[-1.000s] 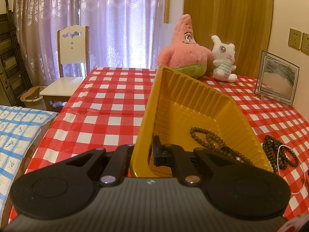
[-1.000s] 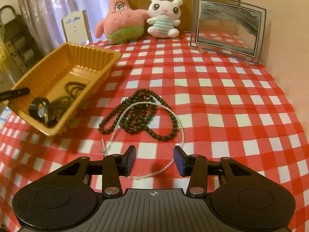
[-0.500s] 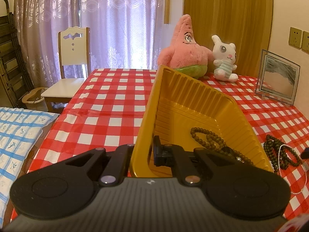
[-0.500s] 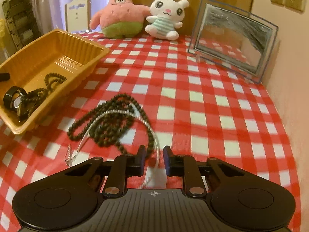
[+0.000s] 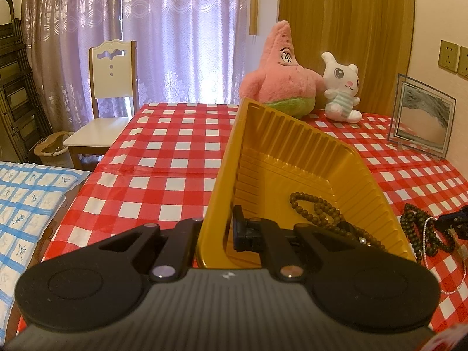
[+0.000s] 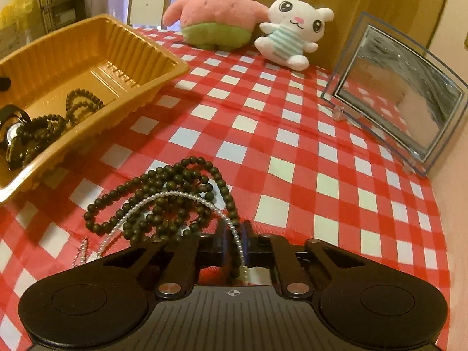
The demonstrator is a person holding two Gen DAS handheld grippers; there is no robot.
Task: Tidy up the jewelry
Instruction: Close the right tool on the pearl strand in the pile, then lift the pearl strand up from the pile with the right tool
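Observation:
My left gripper [image 5: 218,228] is shut on the near wall of the yellow plastic tray [image 5: 359,158], one finger inside and one outside. In the tray lie brown bead strings [image 5: 318,207] and a dark bangle [image 6: 11,125]. On the checked cloth to the tray's right, a dark bead necklace [image 6: 163,181] lies tangled with a thin pearl necklace [image 6: 175,194]. My right gripper [image 6: 233,234] sits low over this pile. Its jaws are closing, and the pearl strand runs between the pads, pinched there. The tray [image 6: 163,58] is at the left in the right wrist view.
A pink star plush [image 6: 216,14] and a white bunny plush [image 6: 295,26] sit at the table's far end. A glass picture frame [image 6: 400,99] stands by the right wall. A chair [image 5: 112,87] and a blue-patterned cloth [image 5: 29,199] lie beyond the table's left edge.
My right gripper moved forward and down onto the necklaces, rolled a little, and its jaws went from wide apart to pinching the pearl strand. The left gripper and tray stayed put.

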